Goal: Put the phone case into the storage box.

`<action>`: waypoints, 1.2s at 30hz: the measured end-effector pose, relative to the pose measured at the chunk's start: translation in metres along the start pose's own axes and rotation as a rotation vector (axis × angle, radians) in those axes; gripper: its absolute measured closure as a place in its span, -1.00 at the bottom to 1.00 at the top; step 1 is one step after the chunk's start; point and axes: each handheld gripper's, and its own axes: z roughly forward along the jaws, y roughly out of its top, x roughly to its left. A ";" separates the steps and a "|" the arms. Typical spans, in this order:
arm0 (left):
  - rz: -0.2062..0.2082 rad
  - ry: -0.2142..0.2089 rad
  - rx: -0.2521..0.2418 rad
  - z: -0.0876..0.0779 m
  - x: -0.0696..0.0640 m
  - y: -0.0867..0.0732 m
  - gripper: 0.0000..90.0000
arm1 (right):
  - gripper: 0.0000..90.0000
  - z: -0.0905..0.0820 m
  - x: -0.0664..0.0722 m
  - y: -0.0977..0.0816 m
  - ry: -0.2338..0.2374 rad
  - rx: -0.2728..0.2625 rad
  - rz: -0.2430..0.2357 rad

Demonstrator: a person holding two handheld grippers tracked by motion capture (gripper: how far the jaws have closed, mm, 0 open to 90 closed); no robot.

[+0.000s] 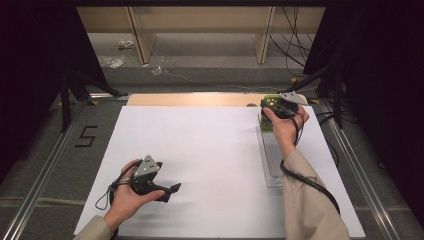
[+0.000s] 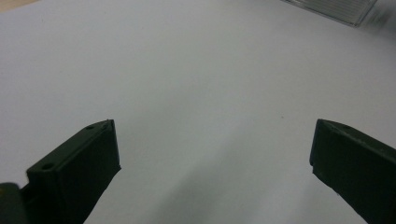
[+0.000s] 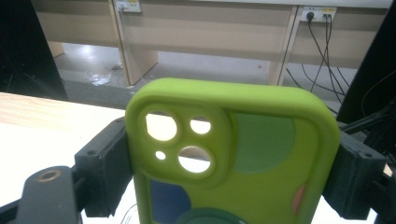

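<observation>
A lime-green phone case [image 3: 280,107] with camera cut-outs stands upright between the black jaws of my right gripper [image 3: 231,158], which press on its two long sides. In the high view that gripper [image 1: 280,106] holds the case [image 1: 270,101] at the far right of the white board [image 1: 200,145], just above the far end of a clear plastic tray [image 1: 270,157]. My left gripper [image 1: 171,191] rests low over the near left part of the board. Its jaws stand wide apart, with nothing but bare white surface between them, around the gripper's mid-point [image 2: 215,140].
A strip of wooden table [image 1: 190,100] runs behind the board. A corner of the clear tray [image 2: 336,7] lies far ahead of the left jaws. Black stand legs [image 1: 65,100] rise at the left, and cables [image 1: 295,45] and metal rails [image 1: 350,150] are at the right.
</observation>
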 end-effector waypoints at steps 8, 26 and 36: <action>0.000 0.000 0.000 0.000 0.000 0.000 -0.98 | -0.63 0.001 0.001 0.000 0.000 0.000 -0.002; -0.002 0.001 -0.003 0.000 0.000 0.000 -0.98 | -0.78 0.004 0.001 0.000 -0.001 0.020 0.005; -0.002 0.000 -0.005 0.000 0.001 0.000 -0.98 | -0.86 0.005 0.000 -0.002 0.002 0.045 0.014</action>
